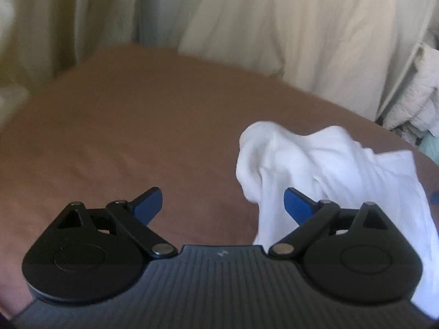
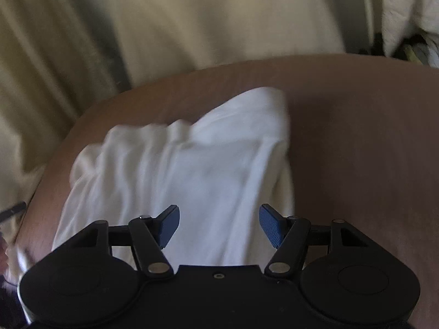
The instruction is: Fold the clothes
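A crumpled white garment lies on the brown bed sheet, to the right of my left gripper. That gripper is open, and its right blue pad sits against the cloth's edge with nothing between the pads. In the right wrist view the same white garment spreads in loose folds under and ahead of my right gripper. The right gripper hovers open above the cloth's near part and holds nothing. The near hem is hidden behind both gripper bodies.
Cream curtains and pale draped fabric hang beyond the bed's far edge. A pile of light laundry sits at the far right. Bare brown sheet lies right of the garment.
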### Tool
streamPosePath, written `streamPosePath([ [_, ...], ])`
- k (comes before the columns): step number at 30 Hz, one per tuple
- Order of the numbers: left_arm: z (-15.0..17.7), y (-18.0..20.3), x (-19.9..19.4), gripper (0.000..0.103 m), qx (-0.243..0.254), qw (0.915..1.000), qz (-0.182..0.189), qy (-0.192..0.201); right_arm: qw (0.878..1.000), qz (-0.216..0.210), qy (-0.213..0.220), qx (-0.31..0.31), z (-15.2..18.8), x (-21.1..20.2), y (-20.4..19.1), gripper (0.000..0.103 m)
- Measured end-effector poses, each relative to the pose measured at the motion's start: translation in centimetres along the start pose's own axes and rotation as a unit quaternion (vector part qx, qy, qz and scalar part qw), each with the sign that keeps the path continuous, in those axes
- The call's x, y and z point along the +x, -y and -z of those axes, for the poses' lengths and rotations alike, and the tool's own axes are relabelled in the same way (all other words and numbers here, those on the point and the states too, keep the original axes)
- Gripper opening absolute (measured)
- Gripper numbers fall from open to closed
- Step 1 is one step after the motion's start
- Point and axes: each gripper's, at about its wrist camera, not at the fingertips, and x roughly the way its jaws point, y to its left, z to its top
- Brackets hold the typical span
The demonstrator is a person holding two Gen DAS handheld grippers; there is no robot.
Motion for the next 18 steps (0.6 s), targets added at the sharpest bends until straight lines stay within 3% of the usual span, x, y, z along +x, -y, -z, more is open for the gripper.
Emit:
streamPosePath([
  [4, -1.2, -0.5, 5.2, 0.096, -0.059, 0.9972, 0.037, -0.027, 0.999, 0.014, 0.005, 0.036, -2.3, 3.0, 2.5, 0.074],
  [6, -1.3, 0.4, 7.0, 0.096, -0.071, 0.9965, 0.022, -0.039, 0.998, 0.02, 0.007, 0.054, -3.4, 4.6, 3.7, 0.082],
  [9, -1.4, 1.8, 9.6, 0.097, -0.089, 0.9944, -0.002, -0.056, 0.995, 0.021, 0.005, 0.094, -3.9, 6.8, 5.2, 0.084],
  [10, -1.6, 3.0, 10.1, 0.096, -0.065, 0.9963, -0.023, -0.051, 0.994, 0.019, 0.003, 0.111, -3.9, 7.6, 5.7, 0.084],
  [11, -1.5, 4.0, 10.3, 0.094, -0.05, 0.9975, -0.018, -0.046, 0.993, 0.02, 0.001, 0.116, -3.9, 8.2, 5.8, 0.084],
  [12, -1.4, 4.9, 10.4, 0.087, -0.036, 0.9985, -0.011, -0.04, 0.993, 0.021, -0.002, 0.118, -3.8, 8.8, 5.8, 0.084],
  [13, -1.3, 5.8, 10.6, 0.049, -0.022, 0.9991, -0.005, -0.035, 0.992, 0.023, -0.004, 0.12, -3.8, 9.4, 5.8, 0.084],
  [14, -1.4, 6.3, 10.7, 0.006, -0.019, 0.9989, 0.012, -0.041, 0.994, 0.021, 0.005, 0.11, -3.7, 9.7, 5.5, 0.072],
  [15, -1.5, 6.8, 10.4, 0.008, -0.023, 0.9985, 0.019, -0.045, 0.995, 0.018, 0.013, 0.097, -3.7, 9.6, 5.1, 0.039],
  [16, -1.6, 7.1, 9.4, 0.007, -0.029, 0.9989, 0.024, -0.028, 0.996, 0.018, 0.025, 0.081, -3.6, 9.2, 4.4, 0.021],
  [18, -1.6, 7.6, 6.4, 0.007, -0.016, 0.9984, 0.05, 0.02, 0.999, 0.006, 0.04, 0.032, -2.4, 7.6, 2.5, 0.018],
])
